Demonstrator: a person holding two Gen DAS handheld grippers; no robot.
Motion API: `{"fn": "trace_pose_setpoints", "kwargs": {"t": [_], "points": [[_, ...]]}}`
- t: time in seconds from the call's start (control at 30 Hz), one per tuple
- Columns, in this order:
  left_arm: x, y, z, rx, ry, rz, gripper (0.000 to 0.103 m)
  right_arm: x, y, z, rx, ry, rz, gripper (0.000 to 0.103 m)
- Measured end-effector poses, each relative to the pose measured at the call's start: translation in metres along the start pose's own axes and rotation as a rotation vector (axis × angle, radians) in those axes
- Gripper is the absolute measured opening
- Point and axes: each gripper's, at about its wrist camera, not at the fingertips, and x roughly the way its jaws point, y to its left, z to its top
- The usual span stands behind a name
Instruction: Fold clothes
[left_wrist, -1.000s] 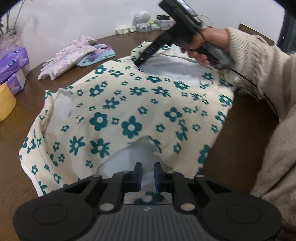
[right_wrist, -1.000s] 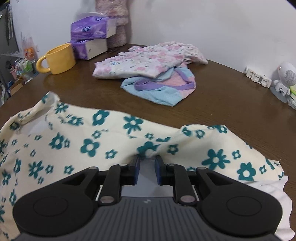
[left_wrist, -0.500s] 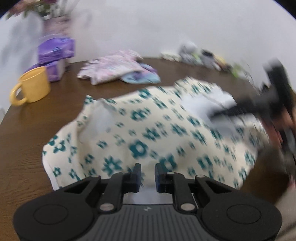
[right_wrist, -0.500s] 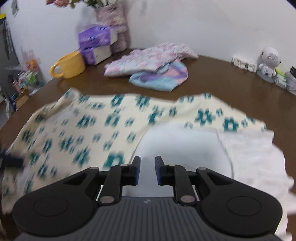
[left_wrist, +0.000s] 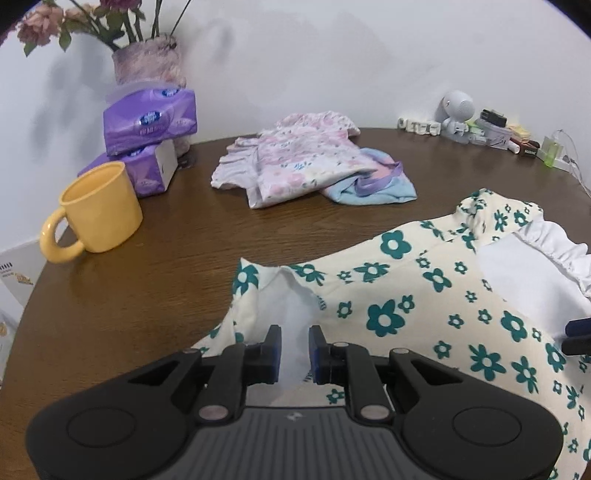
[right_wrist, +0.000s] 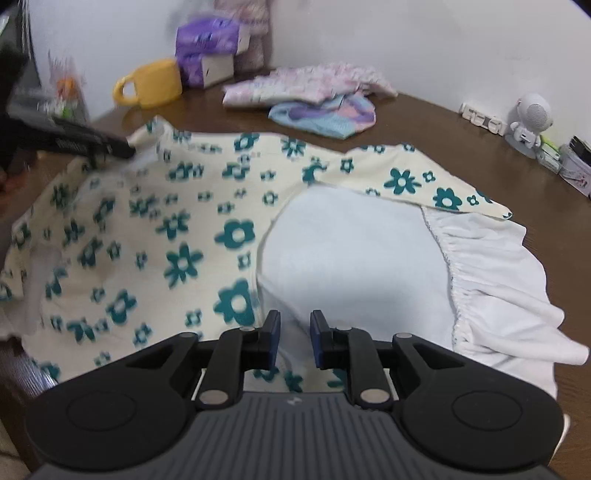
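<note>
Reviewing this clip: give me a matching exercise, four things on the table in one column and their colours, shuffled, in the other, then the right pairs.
Things:
1. mug
2. tissue packs
3. spread garment
4. folded garment pile

Colours:
A. cream with teal flowers
B. pale pink floral on top, light blue beneath
C. yellow
D. purple

Pairs: 1-C, 2-D, 3-A, 4-B
</note>
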Motion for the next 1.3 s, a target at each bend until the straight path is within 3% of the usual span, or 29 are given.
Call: {"fn": "trace_pose_setpoints", "kwargs": {"t": [0.37,0.6,0.73,0.83,1.0,1.07,1.23,1.3], "points": [[0.007,0.006,-0.011,0.006,0.022,-0.017,0.014,0.014,-0.005,0.006,0.085,-0.039,0.011,0.017],[0.007,0.010,-0.014,-0.010,0.009,-0.029,0.014,0.007,-0.004,-0.003,0.112,-0.052,-0.034,0.018],[-0.022,0.005,-0.013,-0.034,-0.119,-0.030,0.015,0.003,-0.002,-0.005,0.155,-0.085,-0.047,0.018],[-0.044,-0.005,-0.018,-0.011,-0.181,-0.030,0.035,-0.002,0.003,-0.003,0.161,-0.117,-0.060,0.019],[-0.065,-0.018,-0.038,-0.038,-0.202,-0.104,0.054,-0.005,0.010,-0.003,0.175,-0.142,-0.058,0.027],[-0.071,-0.023,-0.048,-0.066,-0.204,-0.127,0.071,-0.004,0.014,-0.004,0.180,-0.139,-0.049,0.031],[-0.085,-0.032,-0.072,-0.127,-0.212,-0.156,0.087,-0.012,0.028,-0.010,0.166,-0.163,-0.042,0.048],[-0.091,-0.036,-0.079,-0.139,-0.215,-0.152,0.089,-0.016,0.034,-0.014,0.152,-0.175,-0.045,0.055]]}}
